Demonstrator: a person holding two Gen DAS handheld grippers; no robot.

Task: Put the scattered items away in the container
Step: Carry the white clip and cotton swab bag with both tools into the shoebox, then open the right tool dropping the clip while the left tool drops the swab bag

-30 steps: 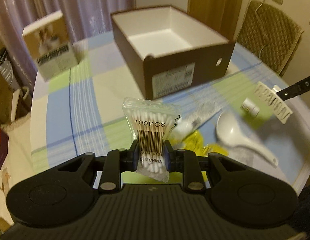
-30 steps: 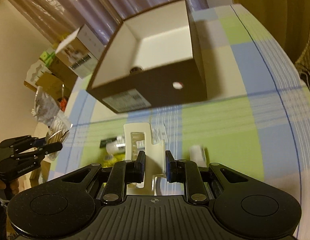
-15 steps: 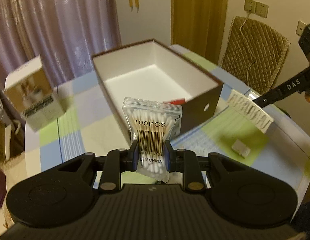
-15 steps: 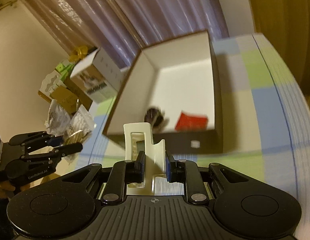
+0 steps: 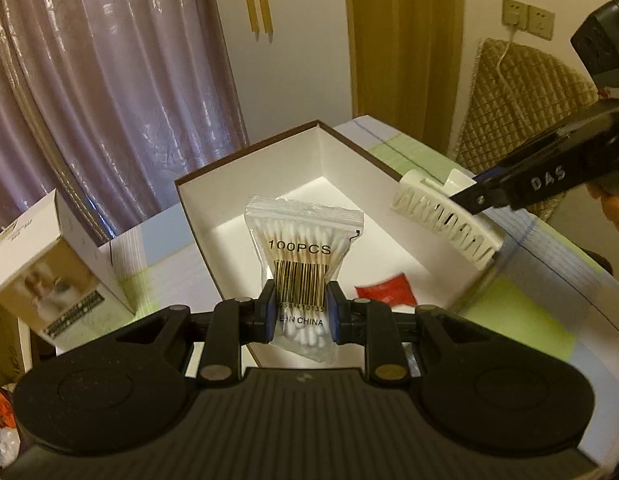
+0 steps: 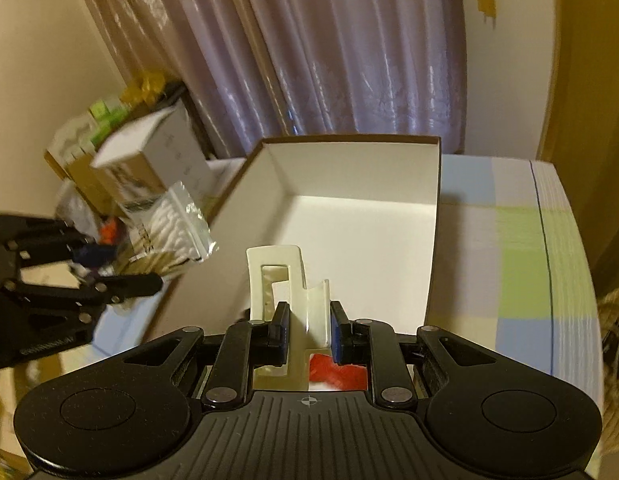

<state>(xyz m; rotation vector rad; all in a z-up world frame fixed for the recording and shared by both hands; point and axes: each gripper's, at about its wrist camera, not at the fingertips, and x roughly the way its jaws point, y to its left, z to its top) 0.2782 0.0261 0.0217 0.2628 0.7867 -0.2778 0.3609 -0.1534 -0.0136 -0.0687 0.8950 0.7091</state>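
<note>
Left gripper point(image 5: 301, 312) pinches the cotton swab bag point(image 5: 303, 256); right gripper point(image 6: 309, 332) pinches the hair claw clip point(image 6: 285, 292). Both hang above the shoebox point(image 6: 435, 216); release low, inside its walls, near the red packet point(image 5: 385, 290).

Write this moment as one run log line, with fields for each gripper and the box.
left gripper: shut on cotton swab bag | right gripper: shut on white hair claw | brown box: open, red packet inside

We read "100PCS" printed in black on the clear cotton swab bag point(image 5: 303, 258), above a barcode; the digits beneath are only partly legible. Lower on the bag: "IN CHINA", the first letters hidden. White letters "DAS" stand on the right gripper point(image 5: 461, 202). Carton point(image 5: 49, 276) print is too blurred.
</note>
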